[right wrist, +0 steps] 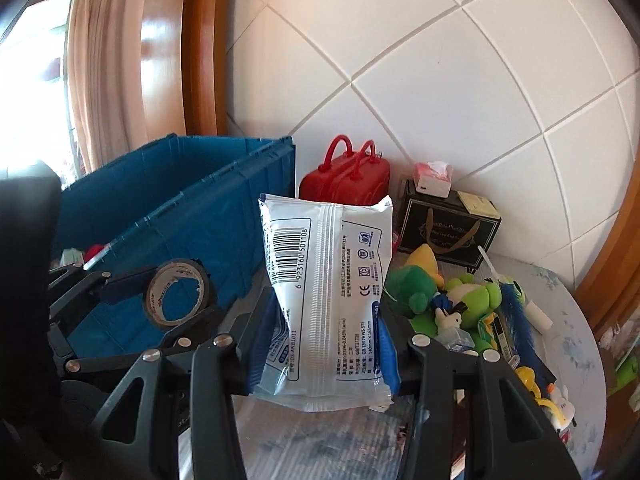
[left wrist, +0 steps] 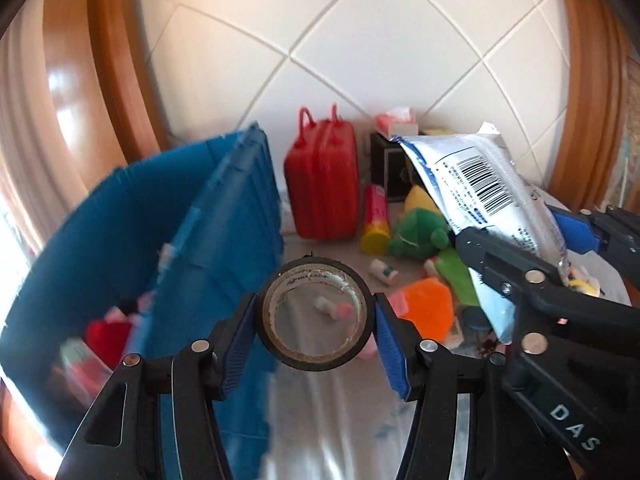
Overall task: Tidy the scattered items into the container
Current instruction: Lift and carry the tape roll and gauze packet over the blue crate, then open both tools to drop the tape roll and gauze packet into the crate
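My left gripper (left wrist: pixel 316 326) is shut on a black tape roll (left wrist: pixel 280 344), held in the air beside the right wall of the blue crate (left wrist: pixel 224 216). The roll also shows in the right wrist view (right wrist: pixel 150 300). My right gripper (right wrist: pixel 322 344) is shut on a white wipes packet (right wrist: pixel 320 280) with a barcode, held upright above the table; it also shows in the left wrist view (left wrist: pixel 480 184), to the right of the tape. The crate (right wrist: pixel 172 200) stands at the left and holds a few red and pink items.
A red case (left wrist: pixel 322 184) stands against the tiled wall next to the crate. A black gift box (right wrist: pixel 448 224) with a tissue pack sits behind. Green plush toys (right wrist: pixel 412 288), an orange item (left wrist: pixel 428 308), a yellow-capped tube (left wrist: pixel 376 220) and small bottles lie scattered on the table.
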Action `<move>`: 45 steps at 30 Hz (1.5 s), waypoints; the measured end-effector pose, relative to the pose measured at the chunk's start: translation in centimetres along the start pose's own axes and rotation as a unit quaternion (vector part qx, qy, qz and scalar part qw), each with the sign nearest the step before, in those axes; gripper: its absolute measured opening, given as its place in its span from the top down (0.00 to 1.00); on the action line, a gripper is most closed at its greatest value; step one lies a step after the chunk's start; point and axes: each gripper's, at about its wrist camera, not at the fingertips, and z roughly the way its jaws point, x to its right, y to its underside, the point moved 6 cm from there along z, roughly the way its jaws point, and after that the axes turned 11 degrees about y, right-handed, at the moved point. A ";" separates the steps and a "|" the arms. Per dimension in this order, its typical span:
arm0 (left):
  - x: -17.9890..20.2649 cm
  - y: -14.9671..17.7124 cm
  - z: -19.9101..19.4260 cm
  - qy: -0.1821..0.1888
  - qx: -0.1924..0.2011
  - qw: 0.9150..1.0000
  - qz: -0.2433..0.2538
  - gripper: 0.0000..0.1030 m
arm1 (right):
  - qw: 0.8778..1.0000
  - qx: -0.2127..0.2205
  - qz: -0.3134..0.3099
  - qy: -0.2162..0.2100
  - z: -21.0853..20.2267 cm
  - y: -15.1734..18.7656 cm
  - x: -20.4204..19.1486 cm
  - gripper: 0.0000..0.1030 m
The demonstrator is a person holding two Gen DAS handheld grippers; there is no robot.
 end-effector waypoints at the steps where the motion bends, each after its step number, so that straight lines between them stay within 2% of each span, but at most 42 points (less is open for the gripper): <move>1: -1.3 0.0 -0.9 0.001 0.004 1.000 0.005 0.46 | 1.000 0.001 0.006 0.001 -0.7 -0.6 -1.5 0.57; 6: -8.6 0.8 -4.3 -0.001 0.007 1.000 0.018 0.46 | 1.000 0.017 0.023 0.003 -3.9 -3.0 -8.8 0.57; 11: -15.7 2.1 -6.0 -0.019 0.003 1.000 0.001 0.46 | 0.999 0.011 0.023 -0.020 -4.9 -4.8 -15.6 0.57; 17: -22.5 3.5 -5.8 -0.043 -0.017 0.999 -0.027 0.46 | 0.999 -0.013 0.002 -0.035 -4.2 -5.5 -22.5 0.57; 21: -25.6 5.2 -5.0 -0.056 -0.037 0.997 -0.041 0.46 | 0.999 -0.035 -0.015 -0.037 -3.2 -5.1 -25.7 0.56; 28: -28.3 7.5 -5.4 -0.063 -0.052 0.995 -0.059 0.46 | 0.997 -0.060 -0.036 -0.042 -1.4 -4.3 -29.0 0.56; 36: -30.6 8.2 -5.1 -0.068 -0.060 0.994 -0.068 0.45 | 0.996 -0.069 -0.038 -0.041 0.2 -4.4 -30.0 0.56; 39: -31.2 8.4 -5.0 -0.069 -0.060 0.993 -0.071 0.43 | 0.996 -0.072 -0.039 -0.039 0.8 -4.3 -30.3 0.56; 43: -31.5 8.7 -5.2 -0.069 -0.057 0.994 -0.070 0.31 | 0.996 -0.074 -0.040 -0.040 1.0 -4.3 -30.8 0.56; 45: -31.6 8.8 -5.3 -0.068 -0.053 0.994 -0.070 0.31 | 0.996 -0.075 -0.039 -0.040 1.1 -4.3 -30.9 0.56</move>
